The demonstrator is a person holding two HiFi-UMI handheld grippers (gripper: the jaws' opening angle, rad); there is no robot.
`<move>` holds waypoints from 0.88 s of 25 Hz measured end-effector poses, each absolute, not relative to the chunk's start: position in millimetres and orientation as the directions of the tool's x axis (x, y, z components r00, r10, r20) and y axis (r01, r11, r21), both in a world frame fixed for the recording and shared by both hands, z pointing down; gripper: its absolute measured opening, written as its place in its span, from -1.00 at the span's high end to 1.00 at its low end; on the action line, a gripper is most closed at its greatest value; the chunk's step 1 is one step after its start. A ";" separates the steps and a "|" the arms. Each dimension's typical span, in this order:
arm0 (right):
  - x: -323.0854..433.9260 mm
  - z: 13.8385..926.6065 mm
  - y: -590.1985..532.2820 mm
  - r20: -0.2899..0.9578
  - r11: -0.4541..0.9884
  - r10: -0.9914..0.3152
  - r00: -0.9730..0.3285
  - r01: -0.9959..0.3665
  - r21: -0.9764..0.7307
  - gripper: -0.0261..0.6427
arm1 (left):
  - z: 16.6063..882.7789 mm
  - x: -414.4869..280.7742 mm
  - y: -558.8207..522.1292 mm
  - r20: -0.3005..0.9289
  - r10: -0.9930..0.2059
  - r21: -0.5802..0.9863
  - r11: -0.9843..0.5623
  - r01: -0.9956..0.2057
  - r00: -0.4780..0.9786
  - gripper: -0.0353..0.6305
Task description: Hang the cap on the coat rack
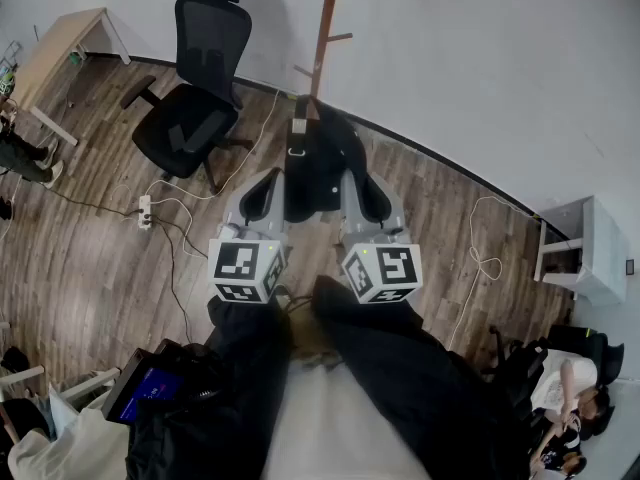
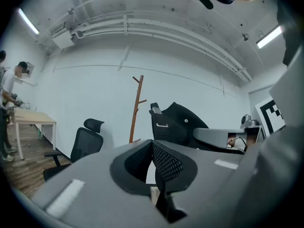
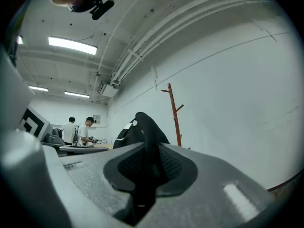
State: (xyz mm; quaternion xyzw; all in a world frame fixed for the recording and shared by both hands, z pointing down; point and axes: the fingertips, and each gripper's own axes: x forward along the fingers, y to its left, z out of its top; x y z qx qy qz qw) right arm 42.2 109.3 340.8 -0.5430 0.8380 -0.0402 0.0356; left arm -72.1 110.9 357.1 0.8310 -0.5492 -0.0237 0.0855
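A black cap (image 1: 320, 163) hangs in the air between my two grippers, its back strap and buckle turned toward the wooden coat rack (image 1: 325, 28) just beyond it by the white wall. My right gripper (image 1: 368, 183) is shut on the cap's right side. In the right gripper view the cap's fabric (image 3: 142, 127) runs down between the pads of that gripper (image 3: 151, 146), with the coat rack (image 3: 175, 115) behind. My left gripper (image 1: 265, 183) stands beside the cap's left edge. In the left gripper view it (image 2: 152, 144) has its tips together with nothing between them, and the cap (image 2: 183, 125) sits to its right near the coat rack (image 2: 137, 108).
A black office chair (image 1: 190, 118) stands left of the rack, with a wooden desk (image 1: 60, 48) farther left. A power strip (image 1: 145, 211) and cables lie on the wood floor. A white cabinet (image 1: 585, 243) is at the right. People (image 1: 565, 388) sit at the lower right.
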 end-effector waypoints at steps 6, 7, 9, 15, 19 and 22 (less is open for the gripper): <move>41.9 343.0 109.7 -0.013 0.406 -0.913 -0.407 -0.908 -0.107 0.78 | 361.7 -72.4 111.9 0.062 -0.915 0.173 -0.383 -0.907 0.399 0.88; 41.3 344.2 109.7 -0.011 0.407 -0.913 -0.408 -0.907 -0.108 0.78 | 362.4 -72.5 112.1 0.064 -0.915 0.175 -0.383 -0.907 0.399 0.88; 40.3 347.4 109.6 -0.005 0.409 -0.912 -0.411 -0.906 -0.113 0.78 | 364.5 -74.0 112.5 0.069 -0.916 0.180 -0.379 -0.908 0.396 0.88; 42.2 365.3 105.8 0.026 0.398 -0.914 -0.405 -0.908 -0.130 0.78 | 381.4 -86.9 116.3 0.100 -0.925 0.195 -0.342 -0.919 0.366 0.88; 44.1 378.3 105.9 0.052 0.387 -0.917 -0.396 -0.912 -0.133 0.78 | 394.1 -94.8 120.9 0.120 -0.930 0.207 -0.319 -0.925 0.348 0.88; 43.0 382.6 109.4 0.060 0.386 -0.917 -0.395 -0.914 -0.128 0.78 | 399.1 -97.6 124.8 0.126 -0.930 0.221 -0.312 -0.924 0.344 0.88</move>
